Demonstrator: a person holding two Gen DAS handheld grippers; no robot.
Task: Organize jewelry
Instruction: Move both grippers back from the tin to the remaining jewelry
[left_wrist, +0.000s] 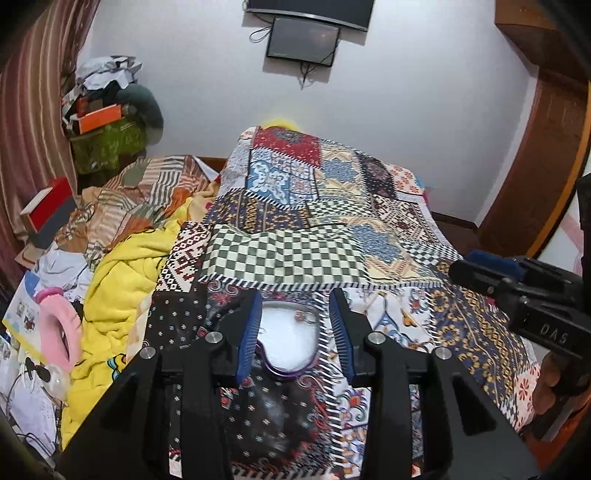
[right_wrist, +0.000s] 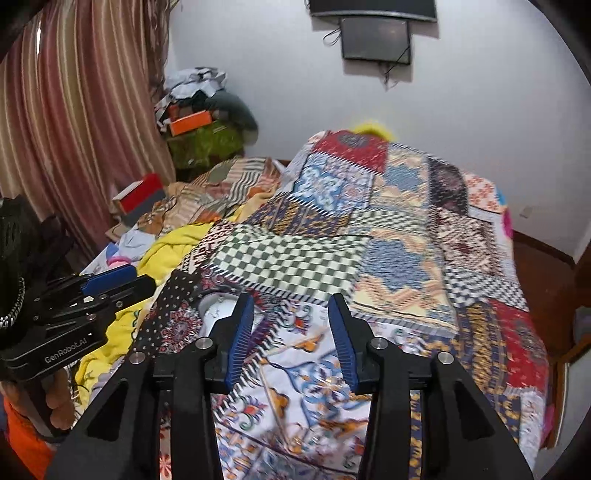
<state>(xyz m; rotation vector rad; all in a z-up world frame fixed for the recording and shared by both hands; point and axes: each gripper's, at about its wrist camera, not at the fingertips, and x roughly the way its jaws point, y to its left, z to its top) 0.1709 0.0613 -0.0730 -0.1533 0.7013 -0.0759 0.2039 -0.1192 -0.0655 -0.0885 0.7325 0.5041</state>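
A small open case (left_wrist: 288, 343) with a purple rim and white lining lies on the patchwork bedspread (left_wrist: 295, 254). A tiny reddish piece of jewelry (left_wrist: 300, 315) rests near its far edge. My left gripper (left_wrist: 295, 304) is open, its blue pads standing on either side of the case and above it. My right gripper (right_wrist: 290, 304) is open over bare cloth, holding nothing. The case (right_wrist: 216, 314) lies to its left, partly behind the left finger. A thin pale strand (right_wrist: 273, 398) lies on the cloth below; blur hides what it is. Each gripper shows in the other's view: right (left_wrist: 465, 267), left (right_wrist: 125, 282).
A yellow blanket (left_wrist: 114, 295), a pink ring cushion (left_wrist: 59, 332) and papers crowd the left side of the bed. Red and orange boxes (left_wrist: 48, 206) and a heap of bags (left_wrist: 103, 110) stand by the striped curtain. A wooden door (left_wrist: 546, 155) is at the right.
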